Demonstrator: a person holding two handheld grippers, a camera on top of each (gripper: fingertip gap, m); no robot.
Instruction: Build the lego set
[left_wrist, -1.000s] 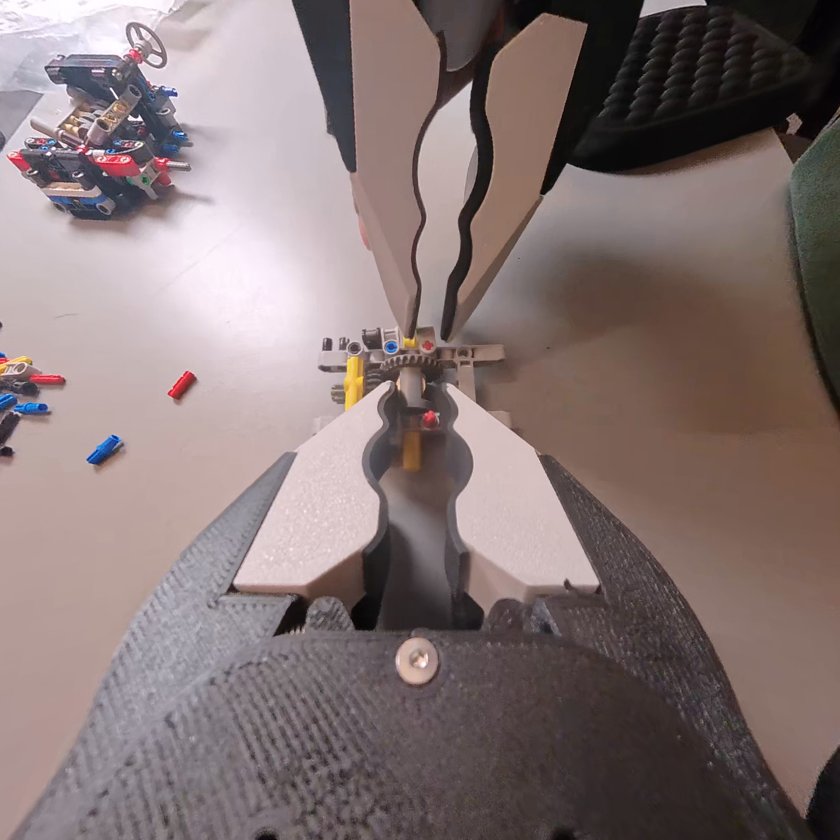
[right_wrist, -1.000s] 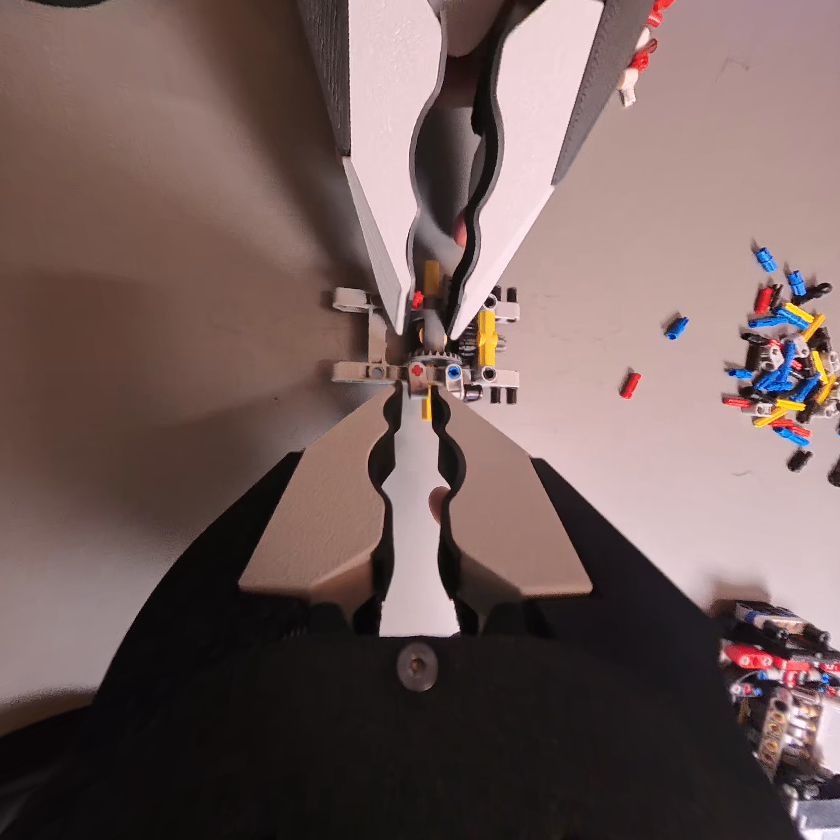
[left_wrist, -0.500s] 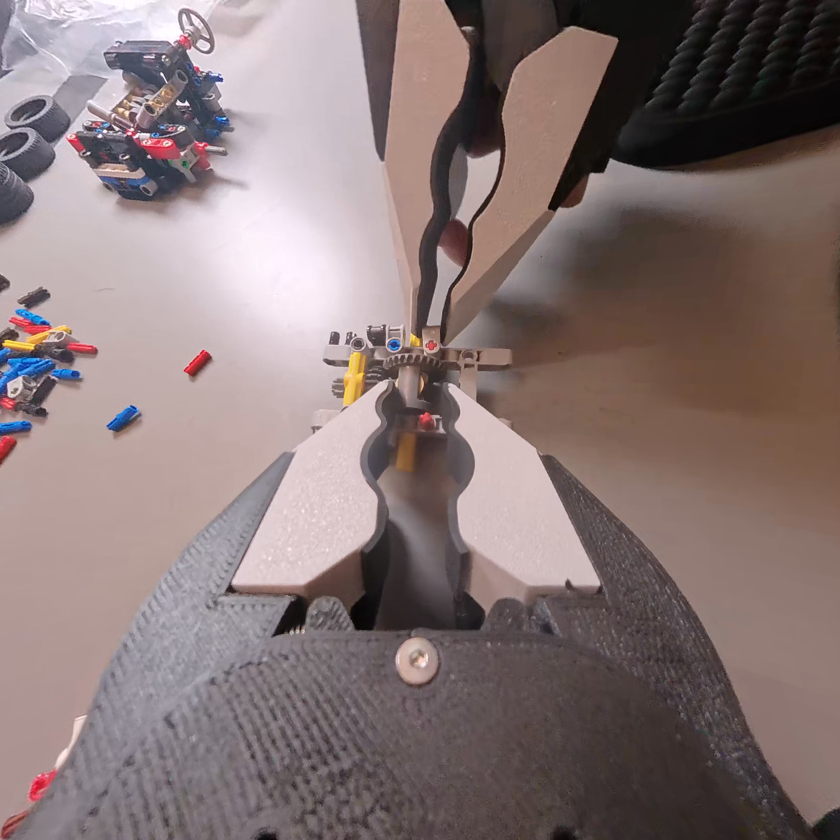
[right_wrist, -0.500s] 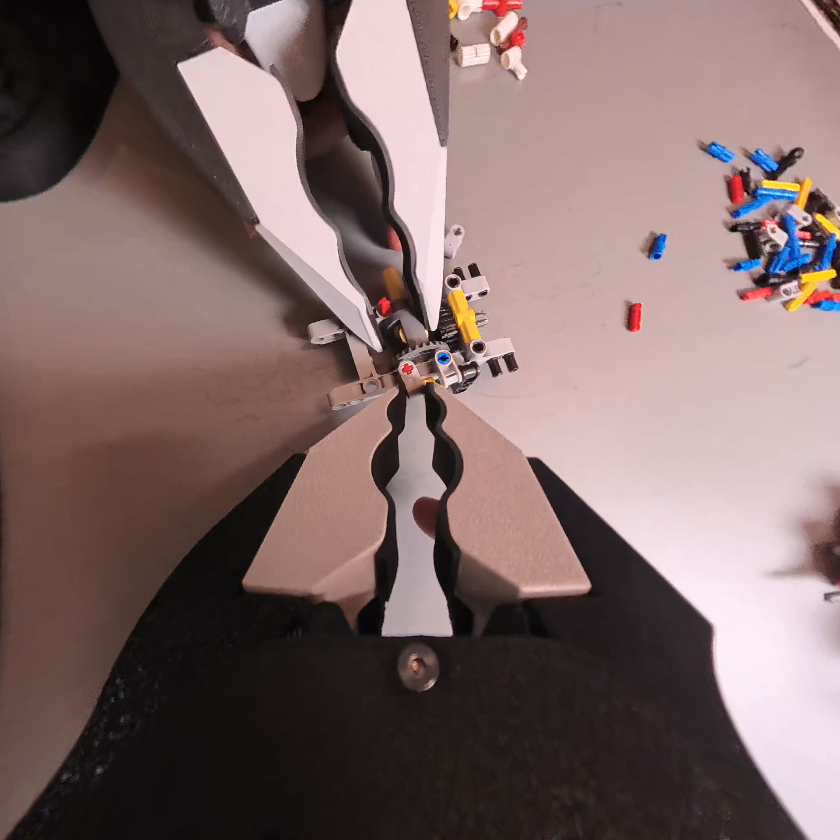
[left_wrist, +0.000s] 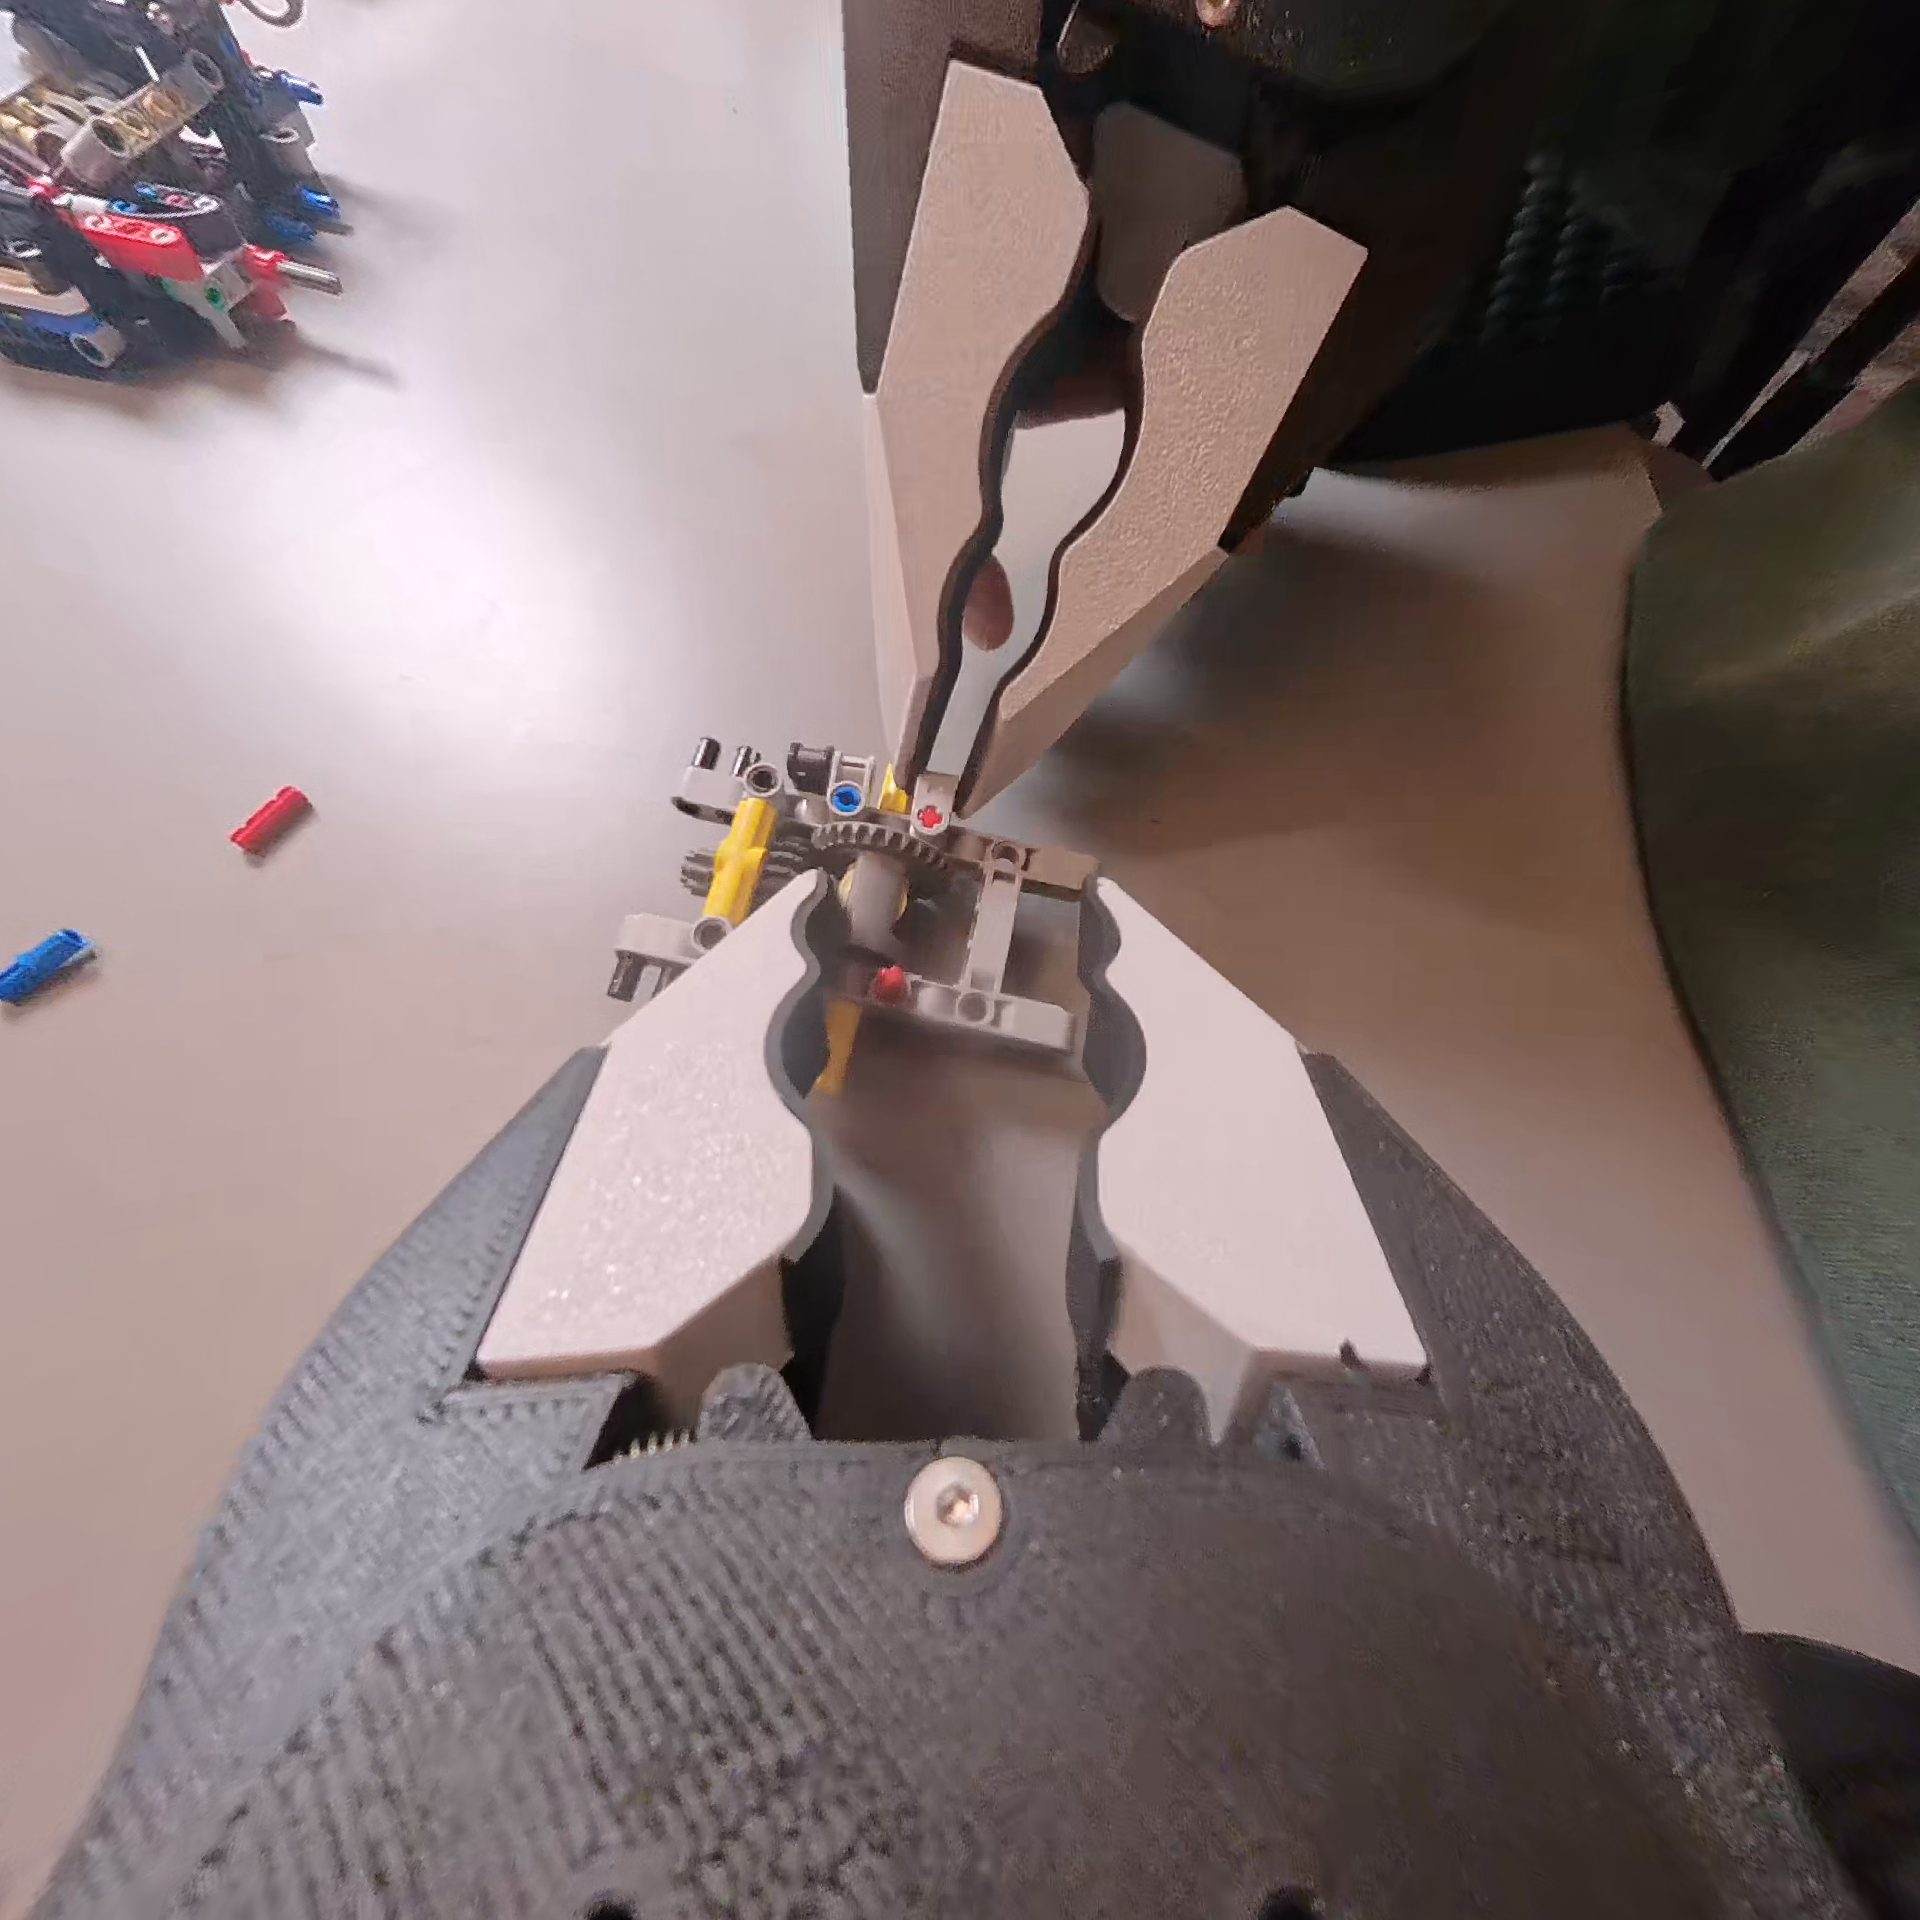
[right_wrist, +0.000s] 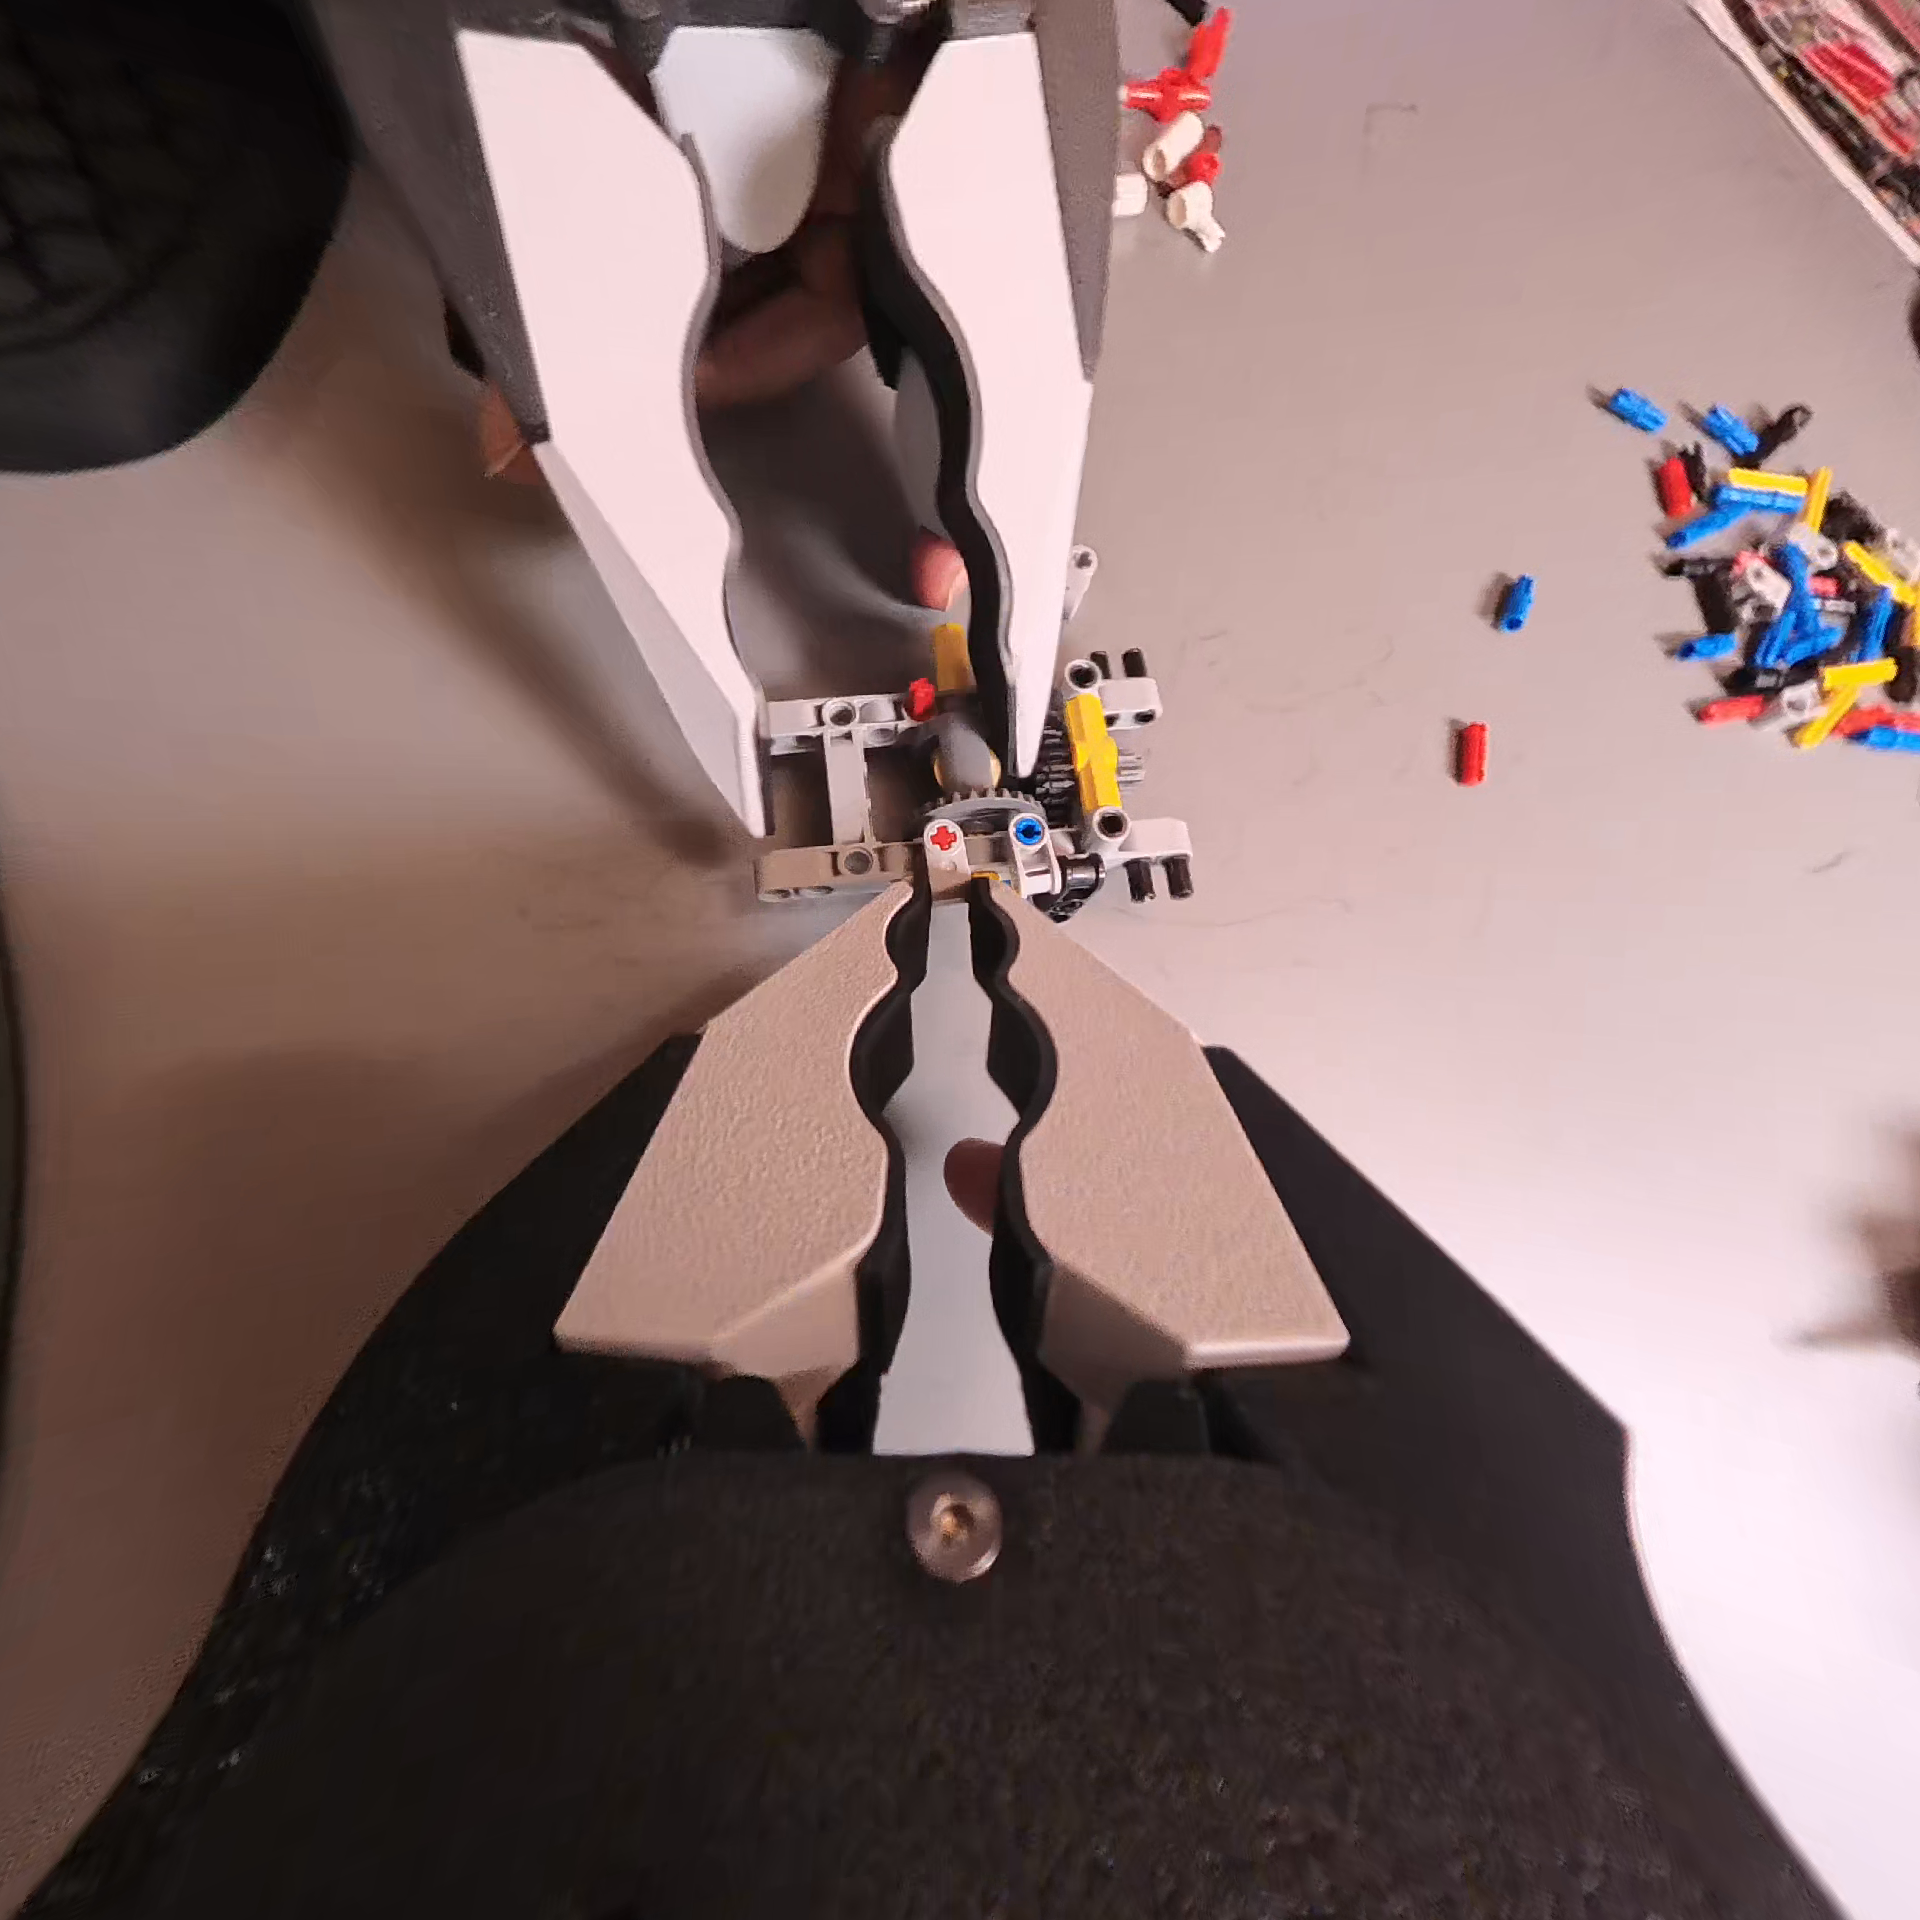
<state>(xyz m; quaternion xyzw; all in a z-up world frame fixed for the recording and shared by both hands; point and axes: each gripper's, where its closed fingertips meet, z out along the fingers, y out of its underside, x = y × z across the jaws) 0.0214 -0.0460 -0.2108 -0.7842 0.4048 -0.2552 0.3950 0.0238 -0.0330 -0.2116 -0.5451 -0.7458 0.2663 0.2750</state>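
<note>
A small grey lego gear assembly (left_wrist: 997, 896) with a yellow axle, a gear and red and blue pins lies on the beige table. My left gripper (left_wrist: 956, 904) is open, one finger on each side of the assembly's near frame. It shows from above in the right wrist view (right_wrist: 885, 795), straddling the grey frame (right_wrist: 831, 769). My right gripper (right_wrist: 948, 896) is shut on the assembly's far edge, by the small grey piece with the red axle end (right_wrist: 943, 837). In the left wrist view it (left_wrist: 940, 795) reaches down from the top.
A partly built car model (left_wrist: 135, 229) stands at the far left. Loose red (left_wrist: 270, 821) and blue (left_wrist: 47, 951) pins lie nearby. A pile of small parts (right_wrist: 1808, 623) and white and red pieces (right_wrist: 1174, 156) lie to one side. A black chair seat (left_wrist: 1558, 208) is beyond the table. The grippers are tip to tip, or close to it.
My left gripper has opened from its tight hold on the assembly's middle and now straddles the frame. My right gripper keeps its pinch on the far edge.
</note>
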